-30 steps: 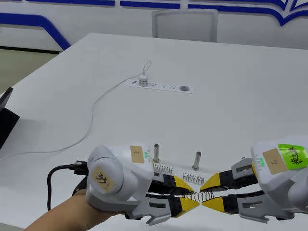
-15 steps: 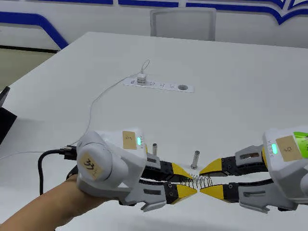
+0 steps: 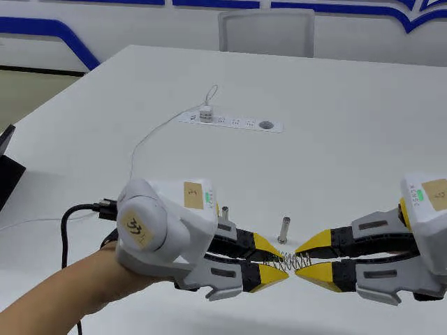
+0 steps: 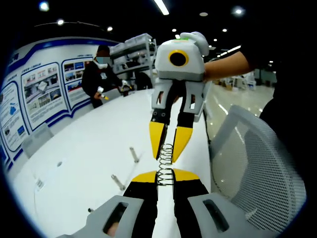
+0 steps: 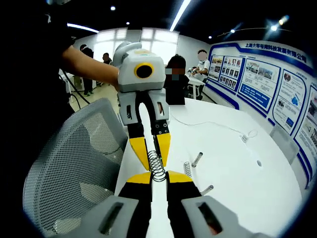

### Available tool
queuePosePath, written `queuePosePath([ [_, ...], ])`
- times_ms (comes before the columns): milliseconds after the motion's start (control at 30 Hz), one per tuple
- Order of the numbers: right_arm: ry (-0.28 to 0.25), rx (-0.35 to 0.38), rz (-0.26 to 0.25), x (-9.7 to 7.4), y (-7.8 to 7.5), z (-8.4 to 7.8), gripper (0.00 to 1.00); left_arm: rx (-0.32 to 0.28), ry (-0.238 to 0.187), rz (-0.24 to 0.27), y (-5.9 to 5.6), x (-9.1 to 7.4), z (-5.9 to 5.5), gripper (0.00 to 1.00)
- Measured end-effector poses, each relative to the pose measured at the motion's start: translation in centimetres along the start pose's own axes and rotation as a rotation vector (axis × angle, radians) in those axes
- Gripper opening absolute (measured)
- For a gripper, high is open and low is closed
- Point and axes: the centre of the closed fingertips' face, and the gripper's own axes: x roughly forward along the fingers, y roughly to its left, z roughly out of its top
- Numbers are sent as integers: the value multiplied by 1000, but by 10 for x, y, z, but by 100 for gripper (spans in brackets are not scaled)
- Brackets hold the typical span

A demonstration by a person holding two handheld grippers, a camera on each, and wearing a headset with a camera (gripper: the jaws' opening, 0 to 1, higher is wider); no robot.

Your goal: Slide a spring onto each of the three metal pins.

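Observation:
A small metal spring (image 3: 292,262) hangs level above the white table (image 3: 349,160), held at both ends. My left gripper (image 3: 283,265) is shut on its left end and my right gripper (image 3: 299,263) on its right end, tips nearly touching. In the left gripper view the spring (image 4: 165,161) runs from my own tips (image 4: 165,176) to the right gripper (image 4: 169,148). Two upright metal pins (image 3: 284,229) (image 3: 225,211) stand just behind. The right gripper view has the held spring (image 5: 156,166), two pins (image 5: 196,159) (image 5: 207,189) and a loose spring (image 5: 187,168) lying between them.
A power strip (image 3: 230,123) with a white plug and cable (image 3: 150,139) lies mid-table. A grey chair (image 3: 265,31) stands at the far edge, a mesh chair (image 5: 69,163) at the near edge. A dark object (image 3: 7,167) sits far left. People stand in the background (image 4: 99,74).
Both grippers have kept hold of the spring and lifted it off the table toward the pins. The right gripper's body has drawn back to the right.

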Motion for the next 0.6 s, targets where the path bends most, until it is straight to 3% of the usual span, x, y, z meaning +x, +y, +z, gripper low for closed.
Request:
queuePosePath([
  [300,-42,35,-1,-6,0,8,11,18,8,-11,2,3,4,10],
  [400,-98,71,7,-6,2,19,11,19,9,-14,1,4,5,10],
  [600,-161,119,9,-4,1,34,11,-2,-17,-7,0,6,8,10],
])
